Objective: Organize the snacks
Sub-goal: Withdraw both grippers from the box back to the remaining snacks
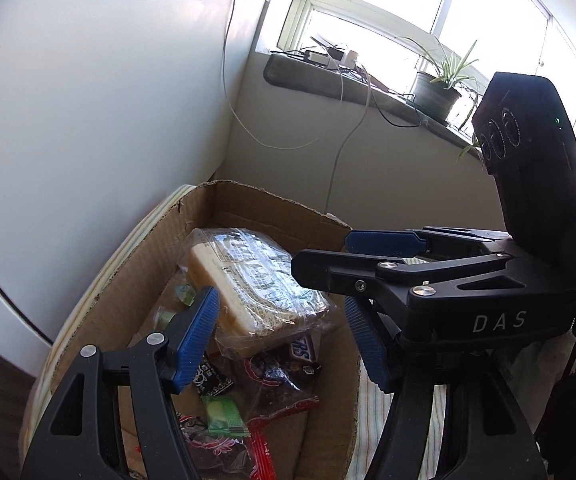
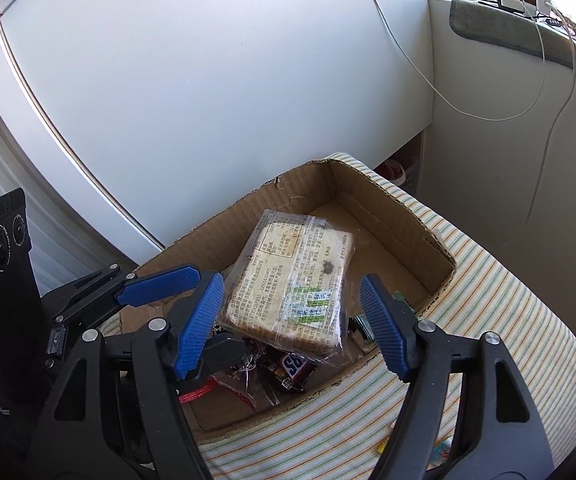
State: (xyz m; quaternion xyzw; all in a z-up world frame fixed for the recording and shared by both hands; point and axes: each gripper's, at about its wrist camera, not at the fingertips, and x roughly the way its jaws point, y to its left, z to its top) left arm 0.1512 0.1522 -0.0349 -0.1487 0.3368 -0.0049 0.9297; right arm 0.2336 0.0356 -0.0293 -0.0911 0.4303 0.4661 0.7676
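Striped cloth [image 2: 488, 320] under cardboard box [image 2: 392, 216]

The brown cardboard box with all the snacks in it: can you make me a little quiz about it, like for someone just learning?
1. True or false: the big clear-wrapped block of bread lies inside the brown cardboard box.
2. What does the box stand on: A) bare wood, B) a striped cloth, C) a metal tray?
3. Fill in: the small green sachet lies ____ the box.

Key: 1 true. 2 B. 3 inside. The bread rests on top of smaller wrapped sweets, and neither the left gripper nor the right gripper grips anything.
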